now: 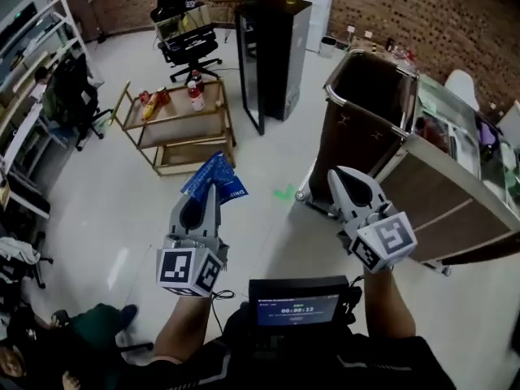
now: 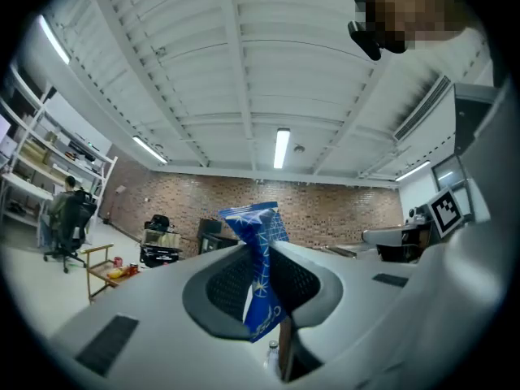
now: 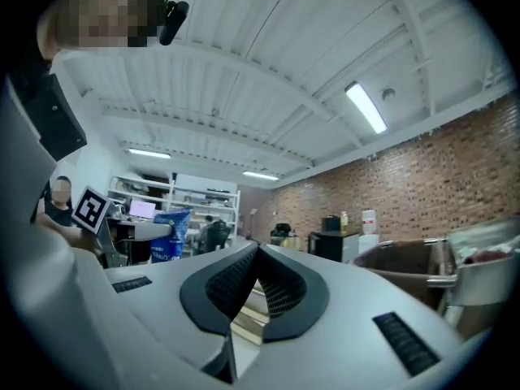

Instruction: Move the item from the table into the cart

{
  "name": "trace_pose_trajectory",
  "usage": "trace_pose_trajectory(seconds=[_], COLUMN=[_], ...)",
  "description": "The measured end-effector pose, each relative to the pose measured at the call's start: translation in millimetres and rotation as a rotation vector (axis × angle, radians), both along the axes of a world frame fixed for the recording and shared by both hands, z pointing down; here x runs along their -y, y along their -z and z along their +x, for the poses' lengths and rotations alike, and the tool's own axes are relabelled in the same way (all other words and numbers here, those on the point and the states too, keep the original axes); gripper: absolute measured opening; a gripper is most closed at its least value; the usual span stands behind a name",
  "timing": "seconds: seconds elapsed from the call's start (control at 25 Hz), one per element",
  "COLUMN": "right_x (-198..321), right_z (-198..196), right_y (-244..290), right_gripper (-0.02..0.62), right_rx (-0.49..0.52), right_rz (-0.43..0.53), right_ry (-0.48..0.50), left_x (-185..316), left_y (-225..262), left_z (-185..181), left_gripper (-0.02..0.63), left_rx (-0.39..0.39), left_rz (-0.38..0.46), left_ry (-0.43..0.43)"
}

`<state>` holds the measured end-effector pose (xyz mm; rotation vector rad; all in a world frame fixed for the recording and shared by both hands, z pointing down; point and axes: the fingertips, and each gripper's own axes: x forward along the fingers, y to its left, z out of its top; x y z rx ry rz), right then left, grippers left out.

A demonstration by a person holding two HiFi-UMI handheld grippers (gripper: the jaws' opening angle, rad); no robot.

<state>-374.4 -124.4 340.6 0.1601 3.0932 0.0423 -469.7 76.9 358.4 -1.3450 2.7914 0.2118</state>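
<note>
Right at your chest sits a small dark screen (image 1: 296, 307), with your two forearms reaching out on either side of it.

Your left claw (image 1: 210, 192) is out over the pale floor (image 1: 268, 234), well short of both the table and the cart. Its jaws are narrow and pinched on a blue packet (image 1: 218, 173). In the left gripper view the blue packet (image 2: 258, 222) stands upright between the pads of that left claw (image 2: 262, 254), with its top edge sticking out past the tips and its lower end hanging down behind them. So the task's item is in the air, off the table and not in the cart.

Your right claw (image 1: 340, 177) is held beside the left, apart from it, and points toward the cart. The right gripper view shows this right claw (image 3: 256, 250) with its tips together and nothing between them. The same view shows the blue packet (image 3: 166, 234) off to its left.

Beyond the right claw stands the cart (image 1: 341, 153), a deep brown bin with a metal rim, open at the top.

Farther off to the left is a low wooden table (image 1: 175, 108) with two tiers, carrying bottles (image 1: 195, 94) and red and yellow packets (image 1: 153, 102).

Behind it are a black office chair (image 1: 188, 43) and a tall black cabinet (image 1: 272, 55), and at the back a brick wall (image 1: 406, 6).
</note>
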Motion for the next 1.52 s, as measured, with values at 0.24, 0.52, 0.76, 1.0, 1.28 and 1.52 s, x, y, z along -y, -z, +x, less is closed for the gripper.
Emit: trace_pose_trajectory(seconds=[0.24,0.52,0.76,1.0,1.28,1.52], right_x=[181.8,305.7,367.2,405.7,454.5,516.7], right_z=[88.2,156.6,193.4,251.7,377.1,507.3], right_y=[2.3,-2.6,6.1,2.9,11.1,35.0], right_gripper=[-0.014,-0.014,-0.014,-0.014,-0.014,-0.014], right_rx=[0.021,0.052,0.050,0.037,0.054,0.084], right_rz=[-0.033,-0.066,-0.058,-0.042,-0.013,0.041], right_ry=[-0.252,-0.495,-0.713,-0.878,-0.986,-0.982], left_x=[188.6,353.9,451.9,530.2,610.1,685.2], left_y=[14.1,26.4,34.3,31.4,37.2,62.9], left_z=[30.0,71.4,90.0,137.4,251.3,382.7], left_gripper=[0.055,0.055,0.055,0.055,0.055,0.055], left_rx=[0.013,0.024,0.037,0.025,0.016,0.027], left_rz=[0.012,-0.008,0.012,0.051,0.055,0.084], left_ry=[-0.179,-0.462,-0.699,-0.886,-1.016,-1.016])
